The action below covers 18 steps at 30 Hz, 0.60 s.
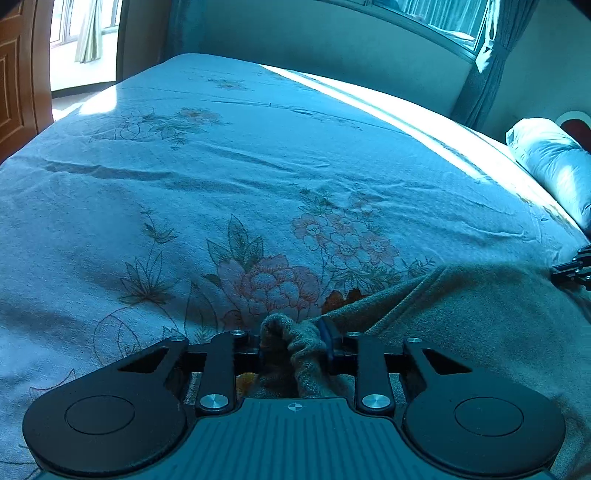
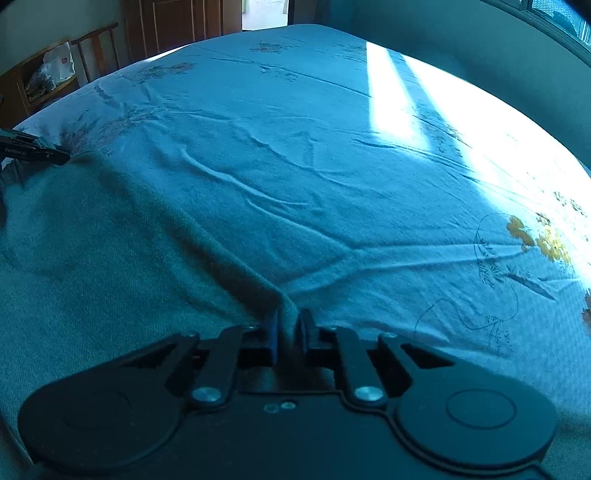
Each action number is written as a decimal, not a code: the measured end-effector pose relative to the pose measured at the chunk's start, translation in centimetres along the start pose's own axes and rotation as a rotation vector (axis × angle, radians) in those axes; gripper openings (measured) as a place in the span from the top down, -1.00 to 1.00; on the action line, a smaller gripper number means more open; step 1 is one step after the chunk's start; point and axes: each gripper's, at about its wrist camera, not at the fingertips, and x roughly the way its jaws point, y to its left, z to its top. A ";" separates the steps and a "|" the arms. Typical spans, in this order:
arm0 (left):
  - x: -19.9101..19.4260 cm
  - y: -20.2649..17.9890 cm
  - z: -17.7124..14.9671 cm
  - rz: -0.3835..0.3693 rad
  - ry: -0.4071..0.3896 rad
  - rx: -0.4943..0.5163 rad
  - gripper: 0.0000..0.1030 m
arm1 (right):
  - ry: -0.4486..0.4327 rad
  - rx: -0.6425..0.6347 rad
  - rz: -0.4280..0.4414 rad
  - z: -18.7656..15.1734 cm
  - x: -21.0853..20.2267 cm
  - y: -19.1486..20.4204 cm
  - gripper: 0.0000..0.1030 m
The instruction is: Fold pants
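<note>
The pants [image 1: 461,314] are grey-brown knit cloth, lying on the flowered bedsheet [image 1: 258,166]. My left gripper [image 1: 295,343] is shut on a bunched edge of the pants at their left end. In the right wrist view the pants [image 2: 92,240] spread to the left, and my right gripper [image 2: 288,328] is shut on a pinched fold of their edge. The right gripper's tip shows at the far right of the left wrist view [image 1: 576,269]. The left gripper's tip shows at the far left of the right wrist view [image 2: 37,151]. The cloth is stretched between them.
A pillow [image 1: 554,166] lies at the right end of the bed. The wall and a curtained window [image 1: 443,18] run along the far side. A wooden door [image 1: 18,74] and a chair [image 2: 48,74] stand beyond the bed's left end. Sunlight falls on the sheet [image 2: 406,110].
</note>
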 end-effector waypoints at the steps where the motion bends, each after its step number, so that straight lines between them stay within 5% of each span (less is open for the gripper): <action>1: -0.6 -0.2 -0.2 -0.003 -0.027 0.014 0.59 | -0.021 -0.002 -0.015 -0.1 -0.7 0.3 1.00; 12: -14.9 -1.5 -2.9 -0.167 -0.405 0.135 0.61 | -0.246 -0.119 -0.118 -4.7 -16.5 8.4 1.00; 18: -21.6 -3.9 -10.8 -0.168 -0.420 0.244 0.54 | -0.267 -0.280 -0.242 -13.8 -21.2 16.8 0.96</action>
